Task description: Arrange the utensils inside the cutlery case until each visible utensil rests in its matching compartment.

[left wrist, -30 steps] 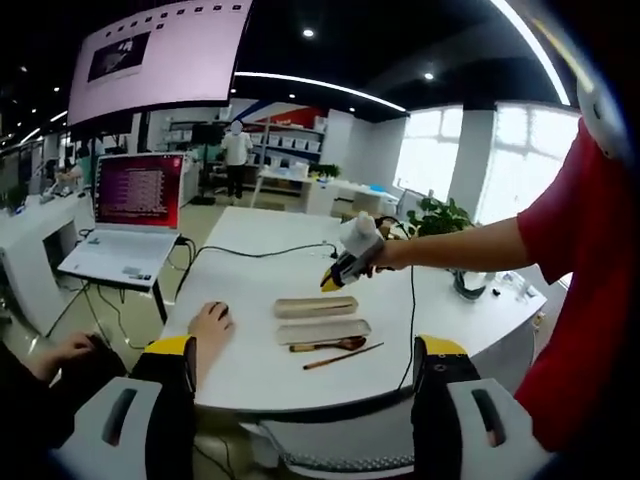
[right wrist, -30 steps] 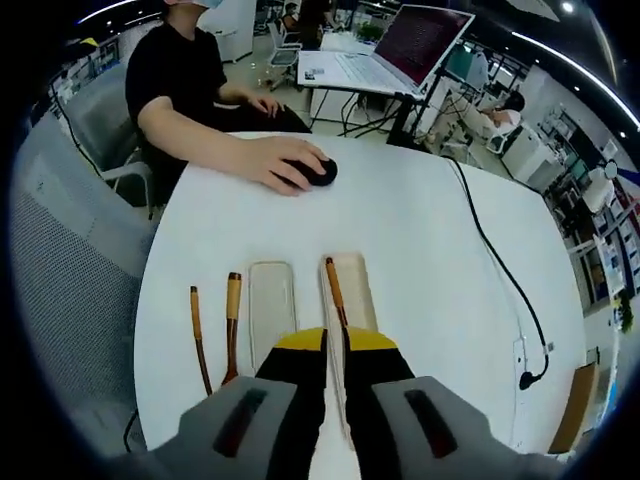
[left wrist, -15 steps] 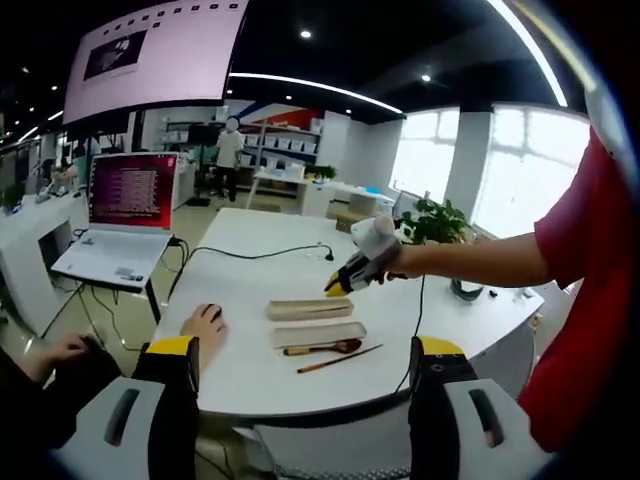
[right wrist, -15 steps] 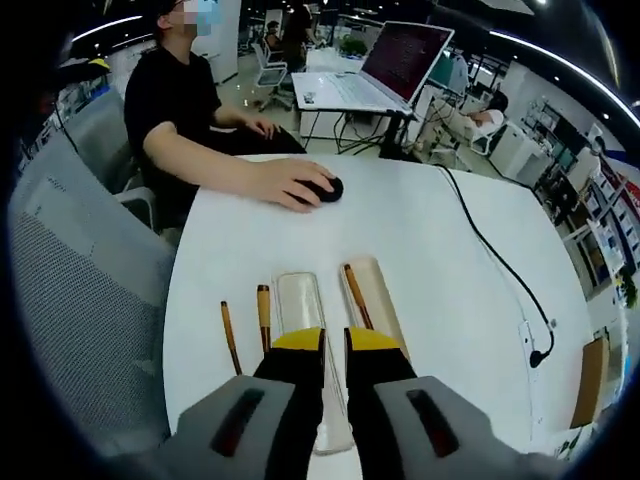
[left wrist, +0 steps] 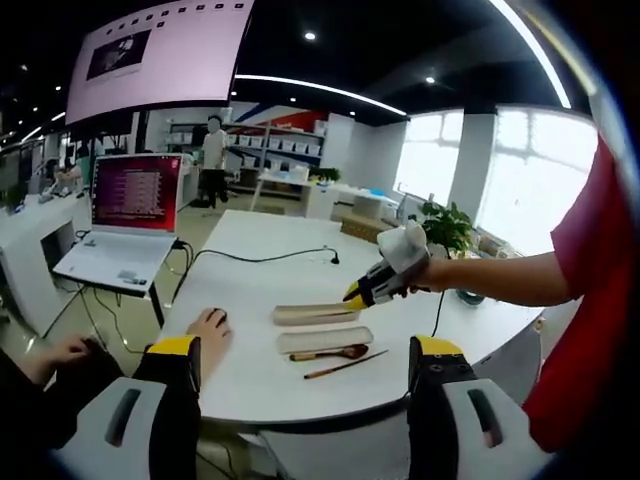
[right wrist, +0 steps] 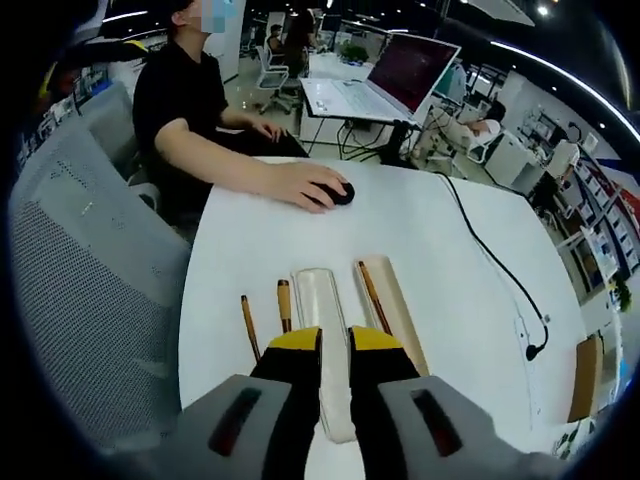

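The right gripper (right wrist: 334, 345) hangs over the near end of the lid (right wrist: 322, 350), jaws almost together and gripping nothing. The case (right wrist: 392, 310), just right of the lid, holds one chopstick (right wrist: 373, 296). The spoon (right wrist: 284, 303) and second chopstick (right wrist: 249, 326) lie loose on the table (right wrist: 450, 260), left of the lid, long axes running away from the gripper. The left gripper (left wrist: 300, 375), wide open, is well back from them, so the right is nearer.

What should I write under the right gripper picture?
Right gripper hovers over the cutlery case, one chopstick inside.
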`<action>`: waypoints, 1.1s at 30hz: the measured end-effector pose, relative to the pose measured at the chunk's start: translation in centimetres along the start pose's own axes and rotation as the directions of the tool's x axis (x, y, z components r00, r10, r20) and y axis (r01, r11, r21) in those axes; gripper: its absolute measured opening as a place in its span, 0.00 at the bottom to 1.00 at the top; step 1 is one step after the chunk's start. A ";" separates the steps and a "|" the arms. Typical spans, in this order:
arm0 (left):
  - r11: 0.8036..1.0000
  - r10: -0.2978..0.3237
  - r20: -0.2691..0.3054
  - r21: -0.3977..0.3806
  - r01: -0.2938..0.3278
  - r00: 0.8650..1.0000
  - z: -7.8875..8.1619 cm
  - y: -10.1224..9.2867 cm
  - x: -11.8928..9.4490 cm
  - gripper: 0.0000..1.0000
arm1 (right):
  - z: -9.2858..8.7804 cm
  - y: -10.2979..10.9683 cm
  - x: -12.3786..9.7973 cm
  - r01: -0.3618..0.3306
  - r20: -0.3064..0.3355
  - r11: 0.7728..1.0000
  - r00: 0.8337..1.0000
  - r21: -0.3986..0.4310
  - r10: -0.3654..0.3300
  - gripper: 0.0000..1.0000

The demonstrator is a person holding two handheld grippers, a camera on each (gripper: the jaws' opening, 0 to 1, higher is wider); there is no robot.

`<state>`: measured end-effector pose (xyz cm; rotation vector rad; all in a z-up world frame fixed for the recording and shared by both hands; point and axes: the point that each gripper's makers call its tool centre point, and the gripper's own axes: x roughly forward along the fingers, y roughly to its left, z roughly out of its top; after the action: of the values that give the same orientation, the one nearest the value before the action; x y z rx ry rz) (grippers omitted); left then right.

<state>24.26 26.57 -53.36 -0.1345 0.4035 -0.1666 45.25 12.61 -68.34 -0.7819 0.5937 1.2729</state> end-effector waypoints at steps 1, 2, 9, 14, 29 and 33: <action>1.000 0.000 -0.001 0.002 0.000 1.000 0.0 0.0 0.1 0.88 | 0.0 0.1 -0.1 0.000 0.007 1.000 1.000 0.009 0.000 0.07; 1.000 0.000 -0.004 0.003 0.000 1.000 0.0 0.0 0.2 0.87 | 0.1 0.3 -0.2 -0.001 0.016 1.000 1.000 0.016 0.001 0.08; 1.000 0.010 -0.004 0.024 -0.010 1.000 0.6 0.0 0.5 0.87 | 0.3 2.0 -0.3 -0.005 0.058 0.998 0.998 0.062 0.001 0.07; 0.999 0.019 0.003 0.033 -0.019 1.000 1.1 0.3 0.6 0.87 | -0.4 2.7 -0.1 0.007 0.050 0.999 0.999 0.040 -0.009 0.10; 0.999 0.054 -0.012 0.007 -0.054 0.998 0.1 1.4 0.2 0.87 | -2.1 4.9 1.0 -0.062 0.026 0.997 0.998 0.037 0.061 0.18; 0.999 0.043 0.024 -0.027 -0.043 0.999 0.8 1.5 0.1 0.89 | -2.1 5.8 1.2 -0.077 0.035 0.996 0.996 0.034 0.076 0.24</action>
<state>24.90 28.07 -52.92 -0.1541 0.3836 -0.1172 39.95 12.33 -71.59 -0.7123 0.6224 1.3401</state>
